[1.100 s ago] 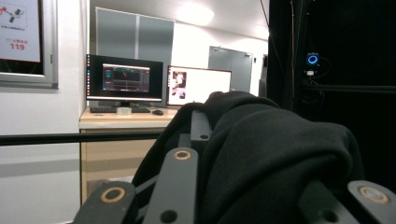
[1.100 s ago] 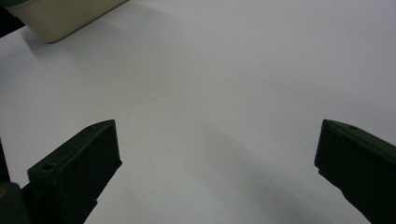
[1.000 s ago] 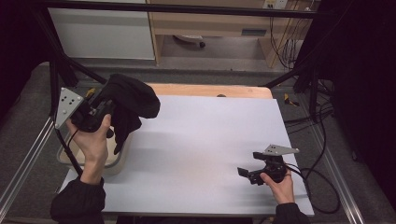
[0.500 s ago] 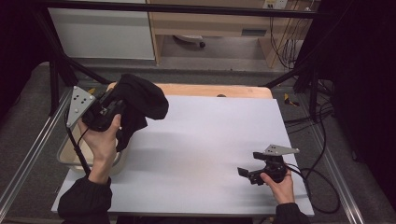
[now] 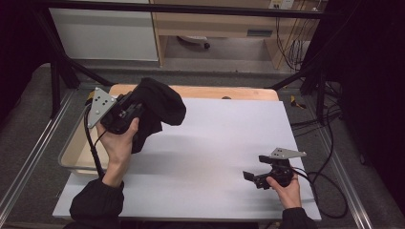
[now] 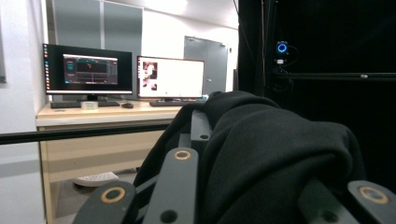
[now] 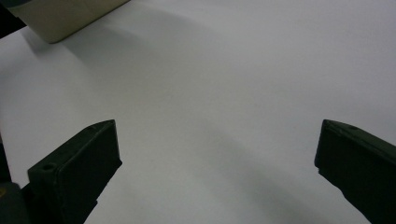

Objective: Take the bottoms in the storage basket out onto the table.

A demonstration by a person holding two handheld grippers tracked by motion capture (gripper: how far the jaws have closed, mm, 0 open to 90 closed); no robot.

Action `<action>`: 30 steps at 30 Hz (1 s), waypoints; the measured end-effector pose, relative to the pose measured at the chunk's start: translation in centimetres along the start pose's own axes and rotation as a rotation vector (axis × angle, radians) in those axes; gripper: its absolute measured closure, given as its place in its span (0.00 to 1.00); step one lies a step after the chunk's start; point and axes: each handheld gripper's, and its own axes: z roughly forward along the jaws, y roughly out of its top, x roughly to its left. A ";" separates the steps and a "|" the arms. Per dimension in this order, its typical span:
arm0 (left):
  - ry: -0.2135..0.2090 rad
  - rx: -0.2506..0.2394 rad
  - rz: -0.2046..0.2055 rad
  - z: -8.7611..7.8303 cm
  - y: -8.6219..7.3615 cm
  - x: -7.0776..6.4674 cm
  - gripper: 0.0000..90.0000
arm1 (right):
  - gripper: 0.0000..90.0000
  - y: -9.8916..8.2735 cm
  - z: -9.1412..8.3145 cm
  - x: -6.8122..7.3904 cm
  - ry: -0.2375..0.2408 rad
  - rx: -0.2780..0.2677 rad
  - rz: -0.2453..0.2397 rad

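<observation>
A black garment (image 5: 160, 106) hangs bunched in the air over the back left of the white tabletop (image 5: 215, 143). My left gripper (image 5: 136, 110), raised in the person's left hand, is shut on it. In the left gripper view the cloth (image 6: 275, 154) fills the space between the two jaws and drapes over the right one. My right gripper (image 5: 252, 177) rests low at the front right of the table. Its jaws stand wide apart over bare white surface in the right gripper view (image 7: 215, 163), with nothing between them.
A clear plastic bin (image 5: 71, 153) sits at the table's left edge, below the raised hand; its corner shows in the right gripper view (image 7: 60, 18). A wooden strip (image 5: 229, 92) runs along the back edge. Cables (image 5: 329, 191) trail off the right side.
The left hand has carried the black garment rightward, from above the bin toward the table. The right gripper has stayed where it was.
</observation>
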 end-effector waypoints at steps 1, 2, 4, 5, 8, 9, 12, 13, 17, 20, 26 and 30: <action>-0.005 0.003 0.002 0.1 -0.1 -0.1 0.89 | 0.01 0.0 0.0 0.0 -0.001 0.000 0.001; -0.001 0.003 0.008 0.2 -0.1 -0.2 0.89 | 0.01 0.0 0.0 0.0 -0.003 0.001 0.000; -0.006 0.012 0.012 0.4 -0.3 -0.4 0.89 | 0.01 0.0 0.0 0.0 -0.001 0.001 0.000; -0.010 0.014 0.010 0.5 -0.3 -0.5 0.89 | 0.01 0.0 0.0 0.0 -0.001 0.000 0.000; -0.019 0.024 0.014 0.7 -0.6 -0.9 0.89 | 0.01 0.0 0.0 0.0 -0.002 0.002 0.000; -0.024 0.028 0.016 0.8 -0.7 -1.0 0.89 | 0.01 0.0 0.0 0.0 -0.001 0.001 -0.001; -0.044 0.053 0.019 1.3 -1.2 -1.4 0.89 | 0.01 0.0 0.0 0.0 -0.001 -0.002 -0.001; -0.045 0.056 0.018 1.4 -1.3 -1.5 0.89 | 0.01 0.0 0.0 0.0 -0.001 -0.001 0.000; -0.060 0.086 0.020 1.9 -2.2 -1.9 0.89 | 0.01 0.0 0.0 0.0 0.000 0.000 0.000; -0.068 0.113 0.026 2.2 -2.7 -2.2 0.89 | 0.01 0.0 0.0 0.0 0.000 0.000 -0.001; -0.081 0.137 0.021 2.7 -3.6 -2.6 0.89 | 0.01 0.0 0.0 0.0 0.000 0.001 -0.003; -0.090 0.154 0.023 2.9 -4.1 -2.9 0.89 | 0.01 0.0 0.0 0.0 -0.001 0.001 -0.001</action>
